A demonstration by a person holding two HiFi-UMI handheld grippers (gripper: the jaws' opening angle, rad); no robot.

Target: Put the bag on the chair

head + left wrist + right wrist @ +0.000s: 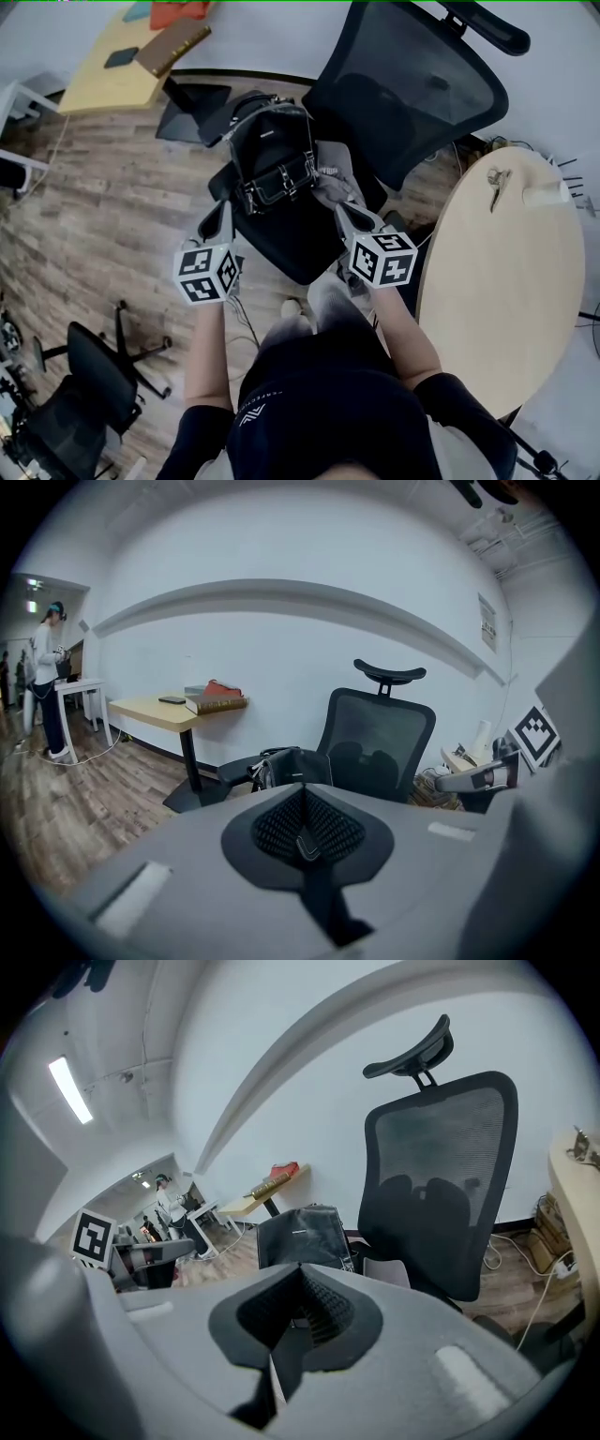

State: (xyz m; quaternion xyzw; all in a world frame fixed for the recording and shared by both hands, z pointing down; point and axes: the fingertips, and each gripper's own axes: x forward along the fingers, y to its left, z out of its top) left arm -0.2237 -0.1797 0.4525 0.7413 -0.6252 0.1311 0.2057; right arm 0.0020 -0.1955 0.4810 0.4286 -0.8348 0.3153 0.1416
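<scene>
The black bag (272, 155) with silver buckles and a handle stands upright on the seat of the black mesh office chair (412, 94). My left gripper (220, 211) is just in front of the bag's left lower corner, apart from it, with its jaws together and nothing between them. At the bag's right lower side is my right gripper (352, 214), jaws also together and empty. In the left gripper view the bag (291, 766) shows beyond the closed left gripper (302, 791). The right gripper view has the bag (305, 1237) ahead of the right gripper (300, 1274), beside the chair (441, 1176).
A round wooden table (506, 272) with keys (495, 183) stands at the right, close to the chair. A yellow desk (112, 66) with books is at the back left. Another black chair (84, 384) stands lower left. A person (47, 677) stands far off.
</scene>
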